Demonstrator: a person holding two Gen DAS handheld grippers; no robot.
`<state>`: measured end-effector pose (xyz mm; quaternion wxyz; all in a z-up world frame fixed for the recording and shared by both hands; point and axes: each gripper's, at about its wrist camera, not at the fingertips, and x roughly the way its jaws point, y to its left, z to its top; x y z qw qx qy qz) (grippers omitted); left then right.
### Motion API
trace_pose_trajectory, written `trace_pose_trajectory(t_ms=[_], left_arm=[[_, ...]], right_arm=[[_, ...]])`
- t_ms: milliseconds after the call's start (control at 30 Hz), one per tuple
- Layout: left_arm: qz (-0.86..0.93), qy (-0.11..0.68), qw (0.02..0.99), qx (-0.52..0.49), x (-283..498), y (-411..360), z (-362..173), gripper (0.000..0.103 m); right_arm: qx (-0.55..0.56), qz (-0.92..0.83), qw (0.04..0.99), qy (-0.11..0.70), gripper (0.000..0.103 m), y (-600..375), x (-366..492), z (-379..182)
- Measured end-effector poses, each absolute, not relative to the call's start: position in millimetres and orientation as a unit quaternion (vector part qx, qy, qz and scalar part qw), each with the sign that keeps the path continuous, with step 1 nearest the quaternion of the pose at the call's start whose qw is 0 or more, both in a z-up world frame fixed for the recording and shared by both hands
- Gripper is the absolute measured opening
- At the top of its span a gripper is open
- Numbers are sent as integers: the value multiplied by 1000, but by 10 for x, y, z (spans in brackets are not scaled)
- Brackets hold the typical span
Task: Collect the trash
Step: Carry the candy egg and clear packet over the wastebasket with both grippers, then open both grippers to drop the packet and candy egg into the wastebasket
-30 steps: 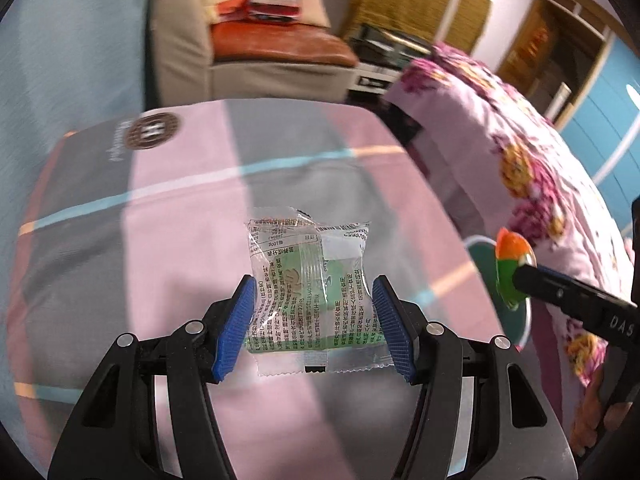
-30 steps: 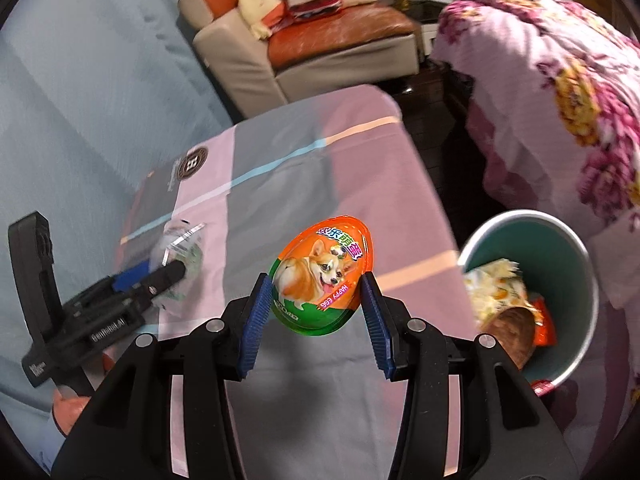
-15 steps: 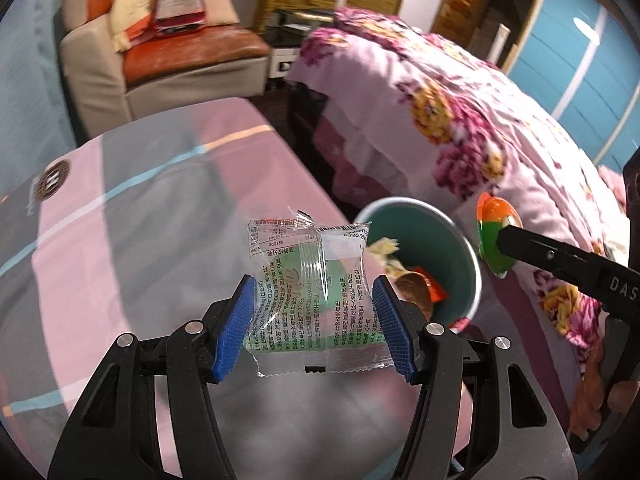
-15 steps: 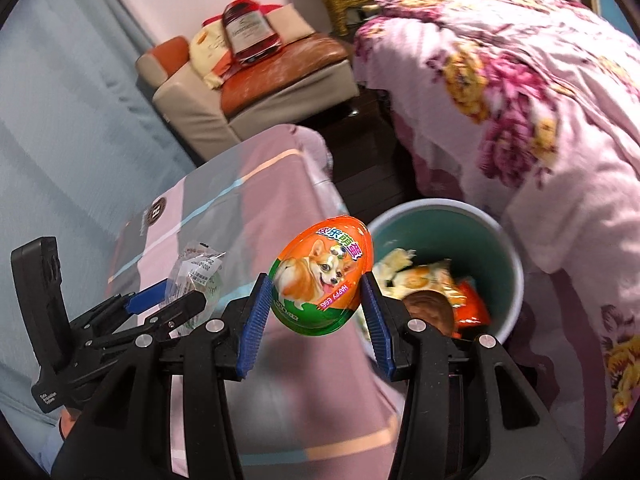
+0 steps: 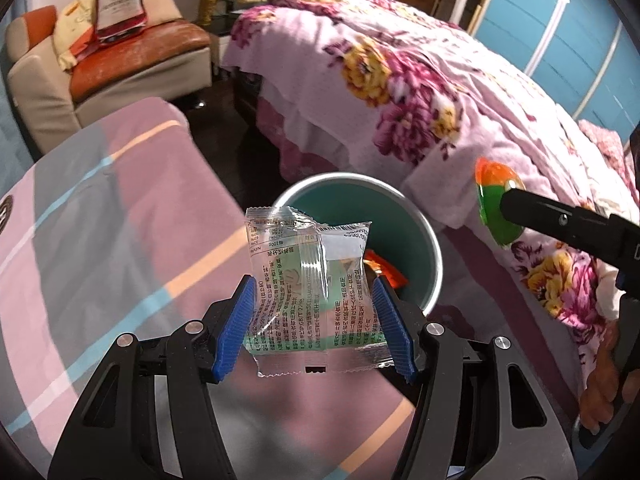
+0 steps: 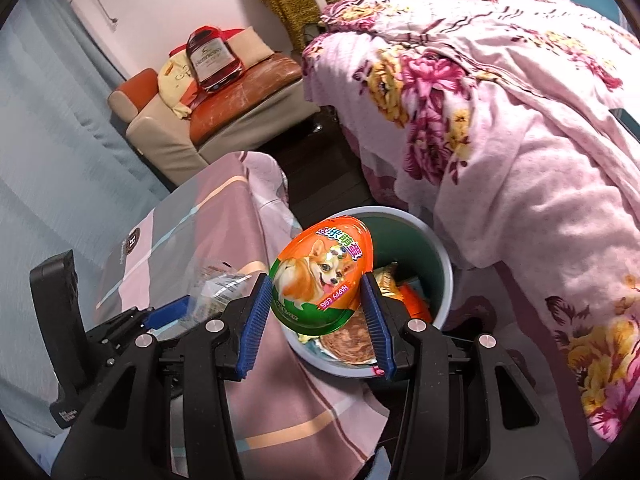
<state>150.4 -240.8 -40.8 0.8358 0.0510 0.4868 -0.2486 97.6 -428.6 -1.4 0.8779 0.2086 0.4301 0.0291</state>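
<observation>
— Held in the left gripper (image 5: 313,322)?
— One clear printed wrapper (image 5: 308,284), clamped between two blue pads, raised above one teal trash bin (image 5: 434,258).
— And the right gripper (image 6: 316,322)?
— Closed on one orange-and-green corgi egg pack (image 6: 320,278), poised over the same bin (image 6: 446,276), several wrappers inside.
— Surroundings?
— One striped tabletop (image 5: 100,240), one floral bedspread (image 6: 500,140).

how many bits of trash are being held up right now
2. A clear wrapper in the left tongs, an egg-shaped packet in the right tongs. More lies in the bin.
</observation>
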Motion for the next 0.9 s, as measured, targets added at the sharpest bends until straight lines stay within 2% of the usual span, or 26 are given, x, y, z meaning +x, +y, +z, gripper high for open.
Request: trace_pose_trajectory(t_ms=[633,900], left_arm=[[-264,507,817,73,1715,-2789,-631,62],[-267,506,818,68,1879,-2855,-638,68]], right_arm=[[229,9,864,448,44,-4545,1095,-202],[229,-3,860,455,44,-4607,1167,-223]])
